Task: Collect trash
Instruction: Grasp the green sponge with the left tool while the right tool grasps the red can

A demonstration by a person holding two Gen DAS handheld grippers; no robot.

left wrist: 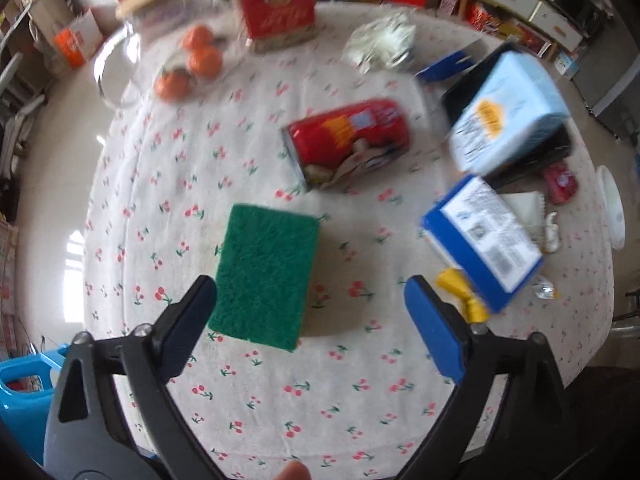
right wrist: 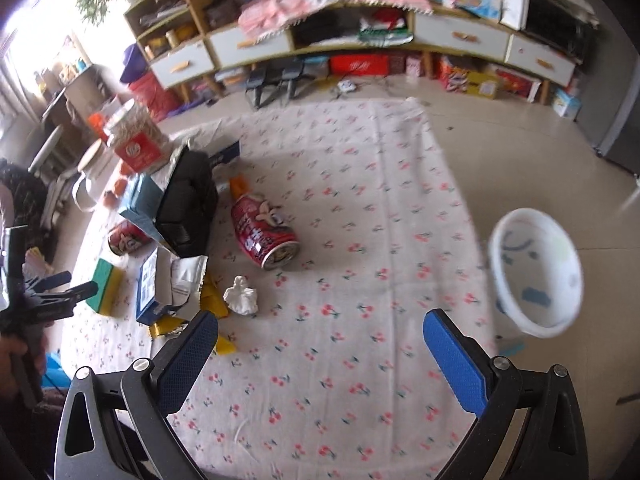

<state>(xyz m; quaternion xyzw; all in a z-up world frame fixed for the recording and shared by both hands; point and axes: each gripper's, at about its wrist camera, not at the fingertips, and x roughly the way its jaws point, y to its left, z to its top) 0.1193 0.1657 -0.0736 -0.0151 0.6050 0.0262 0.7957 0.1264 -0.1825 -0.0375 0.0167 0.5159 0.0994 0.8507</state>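
Nearest the left hand-held gripper (left wrist: 310, 312), whose jaws stand wide and empty, lies a green sponge (left wrist: 264, 276) on the cherry-print desk (left wrist: 168, 184). It is no trash, so a hasty grasp could wrongly take it. The right hand-held gripper (right wrist: 320, 344) is also open and empty. Farther lie one white crumpled tissue (right wrist: 241, 295), two red cans (right wrist: 266, 236), then one white basin (right wrist: 536, 276) at the right.
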